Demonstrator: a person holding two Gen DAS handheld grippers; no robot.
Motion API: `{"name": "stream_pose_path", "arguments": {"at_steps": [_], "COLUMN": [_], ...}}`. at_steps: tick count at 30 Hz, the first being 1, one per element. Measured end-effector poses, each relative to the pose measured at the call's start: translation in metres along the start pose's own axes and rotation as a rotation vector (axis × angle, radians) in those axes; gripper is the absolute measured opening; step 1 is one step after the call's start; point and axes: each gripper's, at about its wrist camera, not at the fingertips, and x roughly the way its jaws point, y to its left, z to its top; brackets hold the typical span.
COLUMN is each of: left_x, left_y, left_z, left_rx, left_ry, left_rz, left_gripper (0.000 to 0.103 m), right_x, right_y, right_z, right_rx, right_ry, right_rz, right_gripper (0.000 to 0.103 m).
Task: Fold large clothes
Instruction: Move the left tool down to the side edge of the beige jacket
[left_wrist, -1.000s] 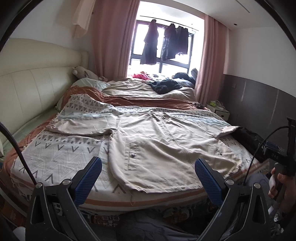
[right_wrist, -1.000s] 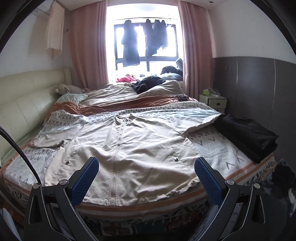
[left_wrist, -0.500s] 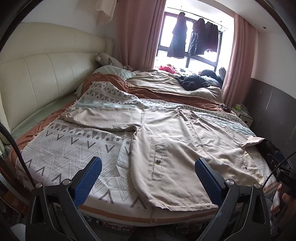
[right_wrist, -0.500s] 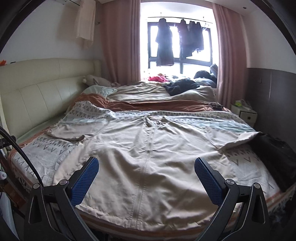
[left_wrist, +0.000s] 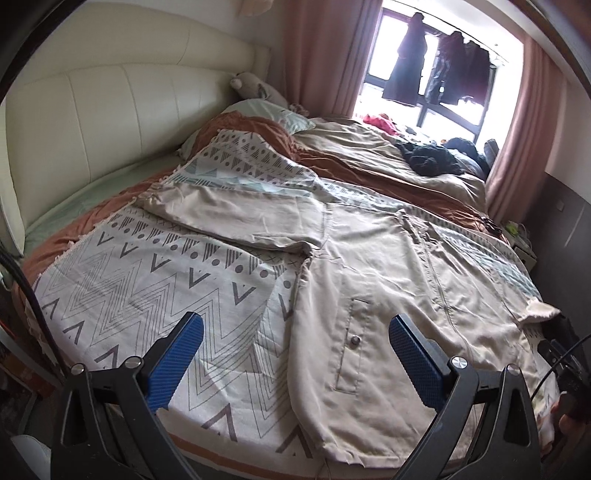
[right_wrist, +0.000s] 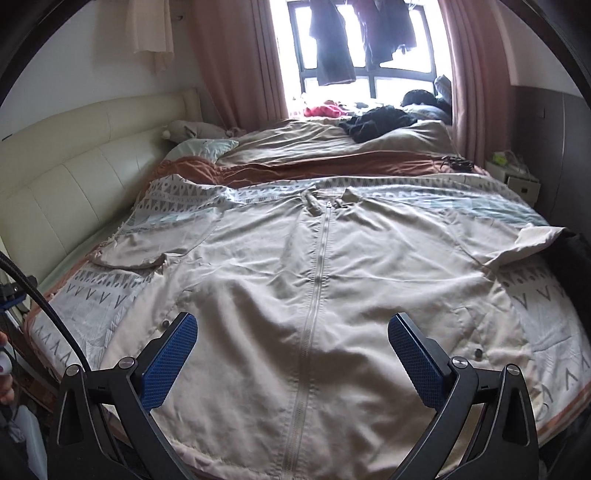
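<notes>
1. Both sets of fingers are spread wide and hold nothing: my left gripper (left_wrist: 295, 354) hangs over the jacket's (right_wrist: 314, 295) left pocket edge, my right gripper (right_wrist: 293, 354) over its zipper (right_wrist: 317, 266).
2. The beige jacket lies flat, front up, on the patterned blanket (left_wrist: 147, 288).
3. I judge I should pinch a sleeve (left_wrist: 236, 218) near the cuff, then fold it inward without dragging the body.
4. Since half a second ago, both views sit closer and lower.

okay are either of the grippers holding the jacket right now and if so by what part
Neither. The left gripper and right gripper are both open above the beige zip jacket, which lies flat on the bed.
</notes>
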Motion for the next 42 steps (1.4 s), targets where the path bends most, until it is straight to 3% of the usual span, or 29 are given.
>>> {"name": "stream_pose_path", "arguments": {"at_steps": [7, 20, 24, 29, 31, 36, 42], "left_x": [0.039, 0.112, 0.139, 0.182, 0.199, 0.247, 0.295], "left_y": [0.024, 0.085, 0.105, 0.137, 0.15, 0.179, 0.218], "left_z": [0.022, 0.078, 0.088, 0.098, 0.101, 0.106, 0.105], "left_rx": [-0.129, -0.291, -0.334, -0.428, -0.457, -0.511, -0.576], "left_ry": [0.021, 0.039, 0.06, 0.1, 0.119, 0.163, 0.21], "left_rz": [0.02, 0.05, 0.059, 0.04, 0.035, 0.041, 0.093], "left_gripper": [0.102, 0.079, 0.078, 0.063, 0.056, 0.049, 0.047], "right_x": [0.034, 0.122, 0.153, 0.189, 0.202, 0.23, 0.263], "right_y": [-0.003, -0.017, -0.016, -0.01, -0.005, 0.009, 0.029], "right_z": [0.041, 0.082, 0.09, 0.095, 0.097, 0.099, 0.1], "right_rx": [0.02, 0.028, 0.04, 0.061, 0.055, 0.03, 0.024], "right_ry": [0.058, 0.141, 0.164, 0.2, 0.208, 0.236, 0.261], "right_rz": [0.046, 0.094, 0.091, 0.095, 0.098, 0.112, 0.14], "right_gripper": [0.103, 0.103, 0.103, 0.103, 0.097, 0.097, 0.097]}}
